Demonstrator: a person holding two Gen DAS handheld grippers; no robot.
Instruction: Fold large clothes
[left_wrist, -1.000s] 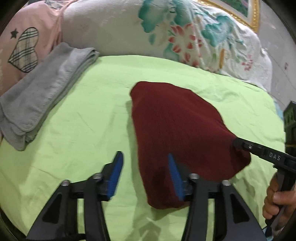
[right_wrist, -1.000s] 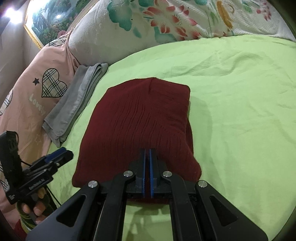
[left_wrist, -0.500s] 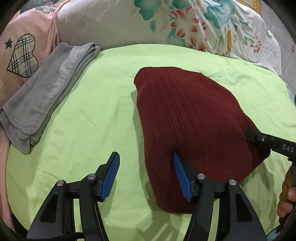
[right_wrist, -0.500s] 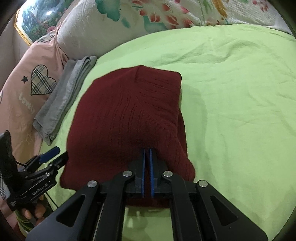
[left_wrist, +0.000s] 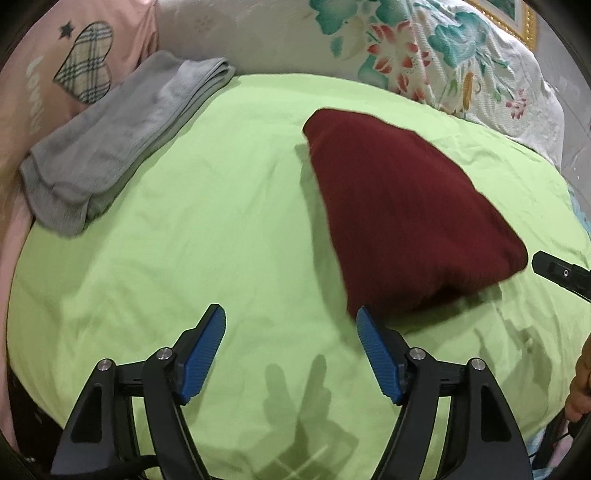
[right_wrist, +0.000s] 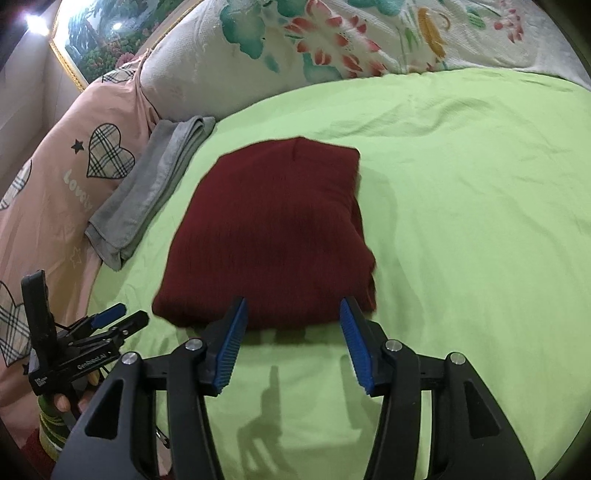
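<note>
Your right gripper (right_wrist: 291, 325) is spreading its 2 blue-padded jaws, and nothing is pinched: the near edge of the folded maroon sweater (right_wrist: 273, 229) lies just beyond the pads on the green bedsheet (right_wrist: 461, 229). Your left gripper (left_wrist: 290, 339) is also widening, empty, over bare sheet, with its right pad just beside the sweater's near corner. Both point steeply down at the bed.

Only the right wrist view shows your left hand (right_wrist: 72, 402) wrapped round its gripper's handle, whose side reads "GenRobot.AI"; a smaller label below it is too small to read. The left wrist view catches just the black tip of the right gripper at the sheet's right edge.

Farther off, a folded grey garment (left_wrist: 110, 147) lies along the sheet's left edge, against a pink pillow (right_wrist: 55, 192) printed with plaid hearts and "Lovely". A floral pillow (right_wrist: 295, 48) lines the far edge, under a gilt-framed picture (right_wrist: 110, 37).
</note>
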